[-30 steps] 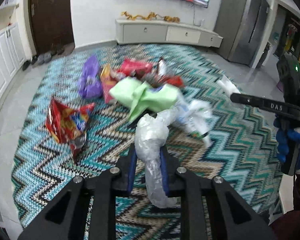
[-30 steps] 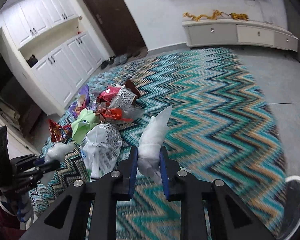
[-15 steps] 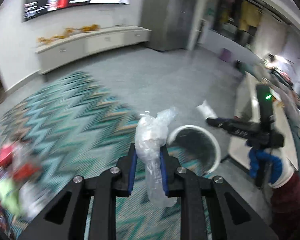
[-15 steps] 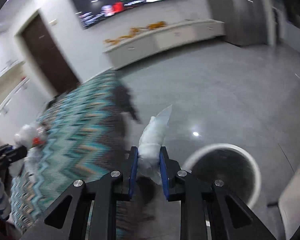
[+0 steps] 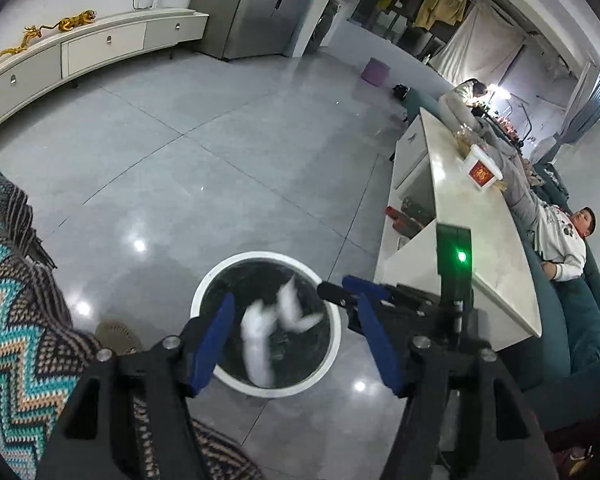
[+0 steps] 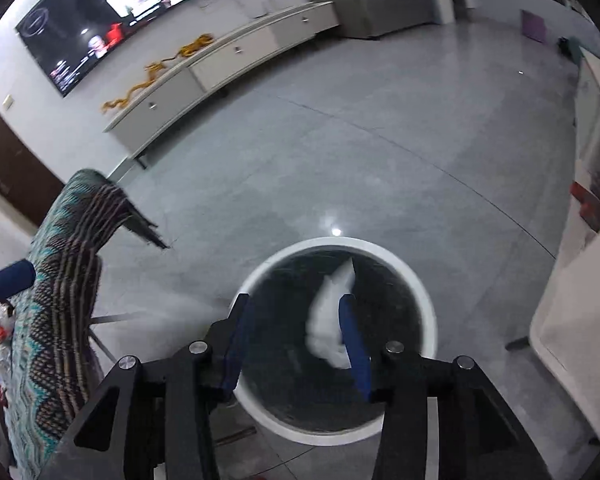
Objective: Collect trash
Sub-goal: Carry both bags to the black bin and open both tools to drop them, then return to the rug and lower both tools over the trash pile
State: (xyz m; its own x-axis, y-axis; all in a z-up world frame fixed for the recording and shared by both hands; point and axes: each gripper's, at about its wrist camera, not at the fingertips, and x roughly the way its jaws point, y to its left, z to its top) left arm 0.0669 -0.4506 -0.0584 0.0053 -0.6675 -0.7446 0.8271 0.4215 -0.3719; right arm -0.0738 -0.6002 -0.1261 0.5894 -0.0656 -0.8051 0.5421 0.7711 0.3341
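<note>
**Over the bin: both grippers released**

Above the white-rimmed bin [image 5: 332, 344] on the grey floor [image 5: 204, 152], the left gripper [image 5: 298, 338] is spread wide and grips nothing. Two blurred white plastic wads [image 5: 256, 344] show within the bin's dark opening. From the right wrist view, the right gripper [image 6: 296, 346] is likewise spread over the bin [image 6: 428, 320], with a white wad [image 6: 328, 320] just beside its right finger; contact cannot be told. A zigzag rug [image 5: 8, 300] lies left of the bin.

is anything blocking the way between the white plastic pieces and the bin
Nothing visible does. Both the left gripper and the right gripper are open over the bin, whose mouth is uncovered, and the white plastic is blurred against its dark inside.
</note>
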